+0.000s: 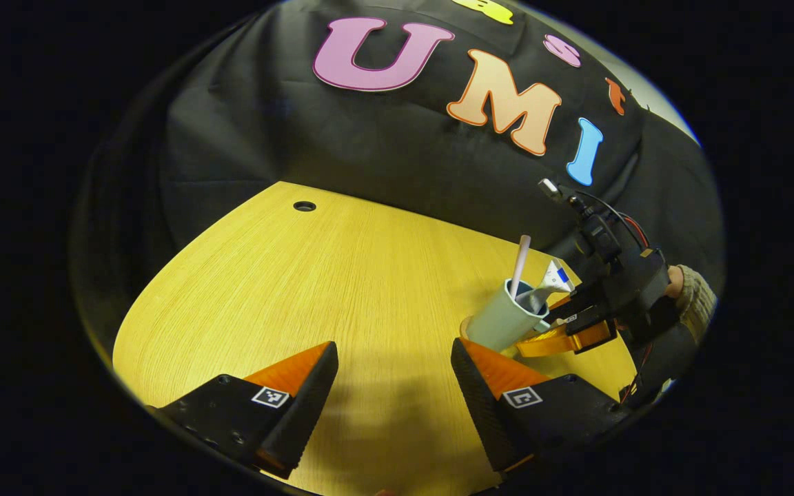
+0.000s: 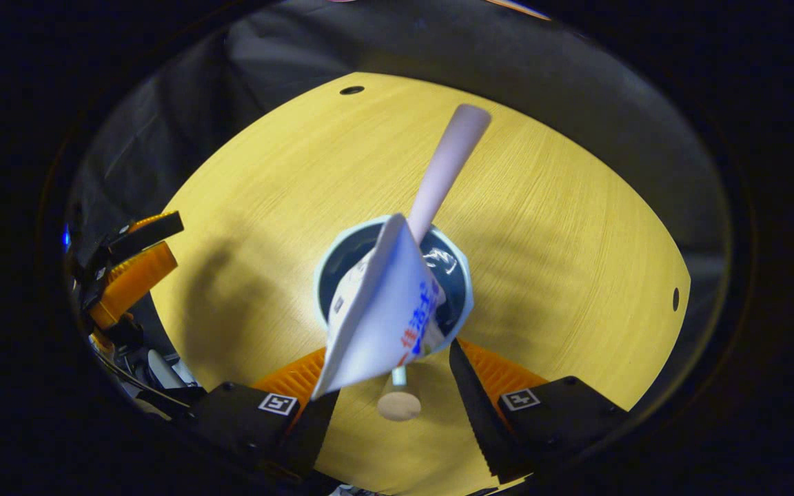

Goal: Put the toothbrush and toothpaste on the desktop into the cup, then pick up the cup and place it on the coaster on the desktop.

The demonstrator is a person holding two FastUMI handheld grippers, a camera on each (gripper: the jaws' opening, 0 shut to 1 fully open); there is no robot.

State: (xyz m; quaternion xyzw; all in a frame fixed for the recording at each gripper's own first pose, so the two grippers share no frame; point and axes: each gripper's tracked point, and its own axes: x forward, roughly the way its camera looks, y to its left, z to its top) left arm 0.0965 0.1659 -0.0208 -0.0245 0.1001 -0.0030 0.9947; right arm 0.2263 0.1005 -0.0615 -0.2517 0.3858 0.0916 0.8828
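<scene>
A pale green cup [image 1: 500, 322] stands tilted at the right of the wooden desktop [image 1: 287, 289], with a pink toothbrush [image 1: 520, 258] and a white toothpaste tube [image 1: 553, 278] sticking out of it. My right gripper [image 1: 562, 337], held by a hand in a knit sleeve, has its orange fingers on either side of the cup. From above, the cup [image 2: 457, 272] sits between the right gripper [image 2: 387, 351] fingers, with the tube [image 2: 383, 310] and toothbrush [image 2: 449, 162] inside. A small tan coaster [image 2: 399, 406] lies just below it. My left gripper [image 1: 393, 351] stands open over bare wood.
The round desktop has a cable hole [image 1: 304, 206] at its far edge and another hole [image 2: 675, 298] near its right side. The left gripper [image 2: 131, 272] with its orange fingers shows at the left of the right gripper view. Black cloth walls ring the desk.
</scene>
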